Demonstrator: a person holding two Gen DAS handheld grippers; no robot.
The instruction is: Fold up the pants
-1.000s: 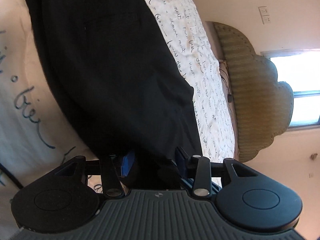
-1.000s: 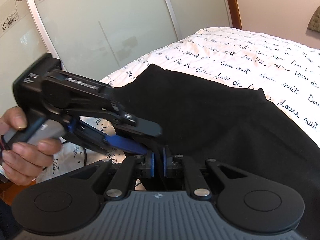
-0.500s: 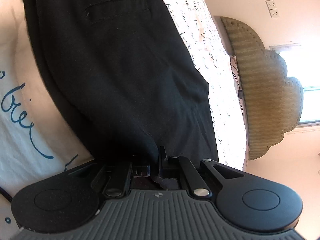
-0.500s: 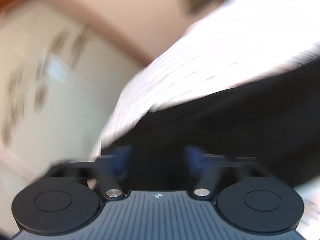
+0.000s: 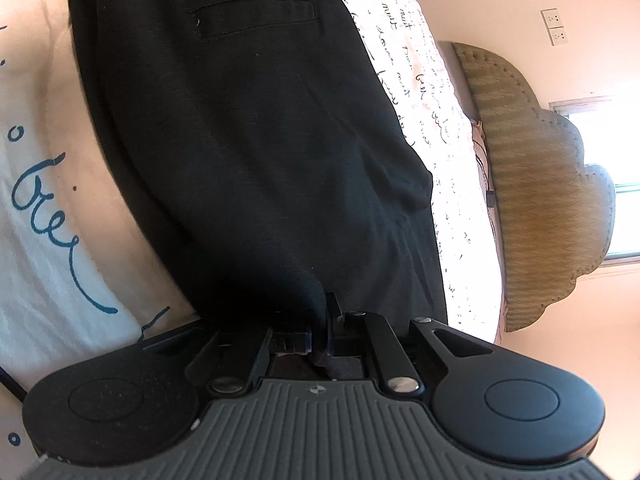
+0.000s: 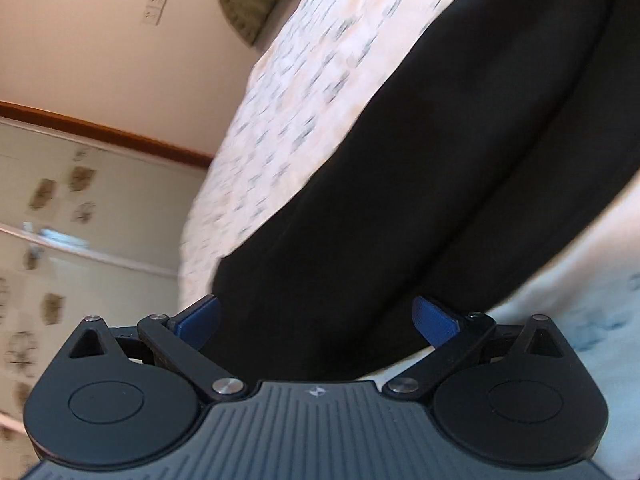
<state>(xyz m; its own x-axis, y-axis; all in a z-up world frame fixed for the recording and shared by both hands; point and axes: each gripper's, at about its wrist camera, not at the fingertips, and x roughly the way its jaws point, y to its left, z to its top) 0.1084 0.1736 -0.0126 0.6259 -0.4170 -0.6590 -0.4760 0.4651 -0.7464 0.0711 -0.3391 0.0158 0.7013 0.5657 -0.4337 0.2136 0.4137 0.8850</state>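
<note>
Black pants (image 5: pixel 256 152) lie on a white bedspread with dark handwriting print (image 5: pixel 44 208). A welt pocket (image 5: pixel 256 20) shows near the top of the left wrist view. My left gripper (image 5: pixel 319 338) is shut on a pinch of the pants' near edge. In the right wrist view the pants (image 6: pixel 440 184) run diagonally across the bed (image 6: pixel 304 112). My right gripper (image 6: pixel 316 320) is open wide, its blue pads (image 6: pixel 434 318) on either side of the pants' near end, holding nothing.
A green quilted headboard (image 5: pixel 536 184) stands at the bed's far end, with a window (image 5: pixel 616 148) and wall sockets (image 5: pixel 554 26) beyond. A wardrobe with flower-patterned doors (image 6: pixel 60 216) stands beside the bed in the right wrist view.
My left gripper closed on the pants' edge. My right gripper let go of the fabric, opened wide and swung round to a new angle over the pants.
</note>
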